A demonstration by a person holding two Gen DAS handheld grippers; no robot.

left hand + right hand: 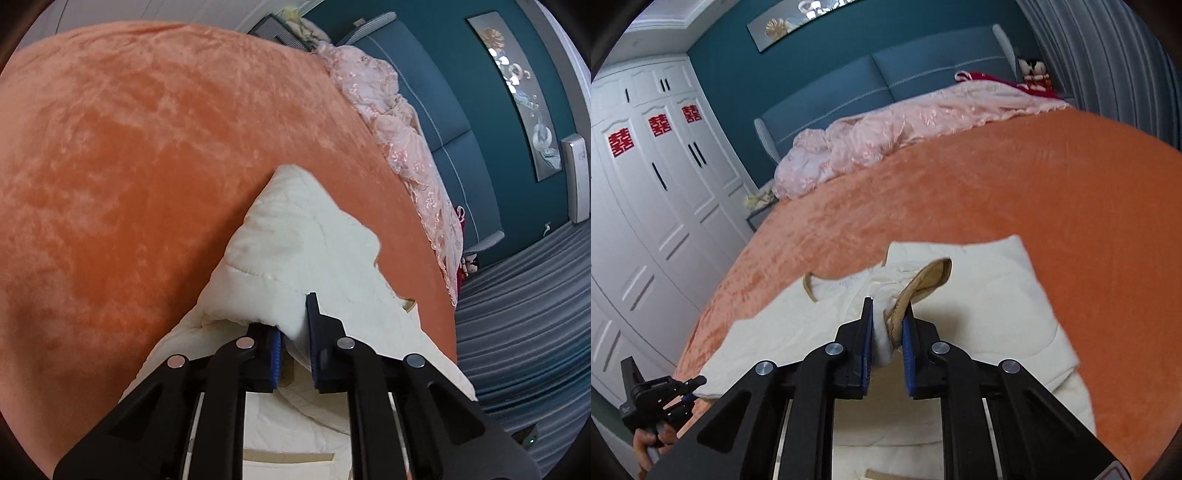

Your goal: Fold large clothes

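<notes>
- While the cream garment (990,295) is lying lengthwise toward the headboard (886,88) on the orange bed (1034,192), the right gripper (888,325) is pinching its tan-edged fold.
- The left gripper (295,332) is clamping a lifted cream fold between its jaws.

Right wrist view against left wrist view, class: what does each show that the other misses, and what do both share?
Only the right wrist view: the white wardrobe and the left hand-held gripper holding the garment's edge. Only the left wrist view: a wall switch panel. Both: the cream quilted garment on the orange bedspread, pinched by a hand-held gripper, plus the pink lace cover.
</notes>
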